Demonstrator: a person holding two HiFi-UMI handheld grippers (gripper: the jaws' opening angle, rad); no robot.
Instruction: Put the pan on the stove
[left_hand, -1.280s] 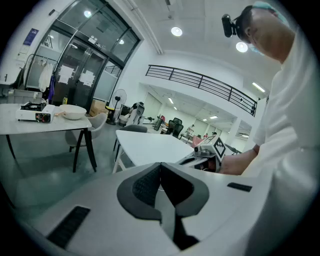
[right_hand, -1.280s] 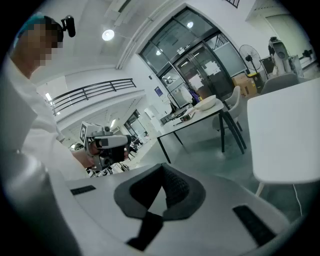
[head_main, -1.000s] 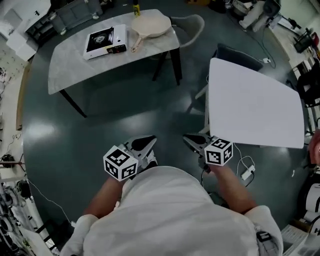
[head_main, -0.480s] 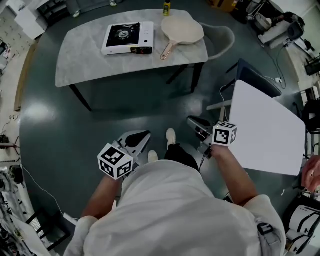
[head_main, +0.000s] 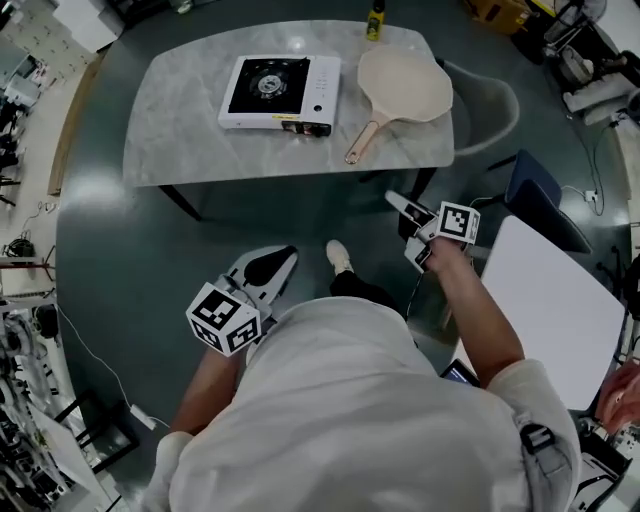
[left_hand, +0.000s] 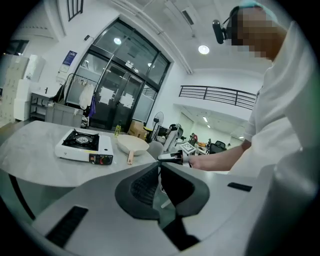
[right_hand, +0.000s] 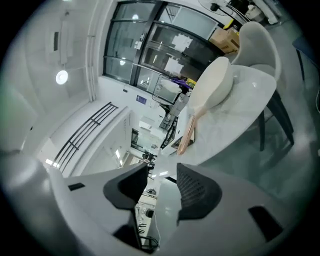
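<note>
Now your left tool (head_main: 272, 266) hangs back, jaws together and empty. Your right tool (head_main: 400, 205), jaws just opened on nothing, points toward the surface's (head_main: 180, 130) near edge, likely for the handle (head_main: 360, 145). The pan (head_main: 405, 85) lies toward the far right corner, beside the stove (head_main: 278, 92), not on it.

Looks like a big open office or lab space: glass doors (left_hand: 115, 95), mezzanine railing (left_hand: 220, 95), ceiling lights (left_hand: 203, 49), standing fan (left_hand: 158, 119).

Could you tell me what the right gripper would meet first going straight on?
The right gripper, jaws just opening and empty, would probably meet the wooden handle of the cream round pan; depth is unclear.
</note>
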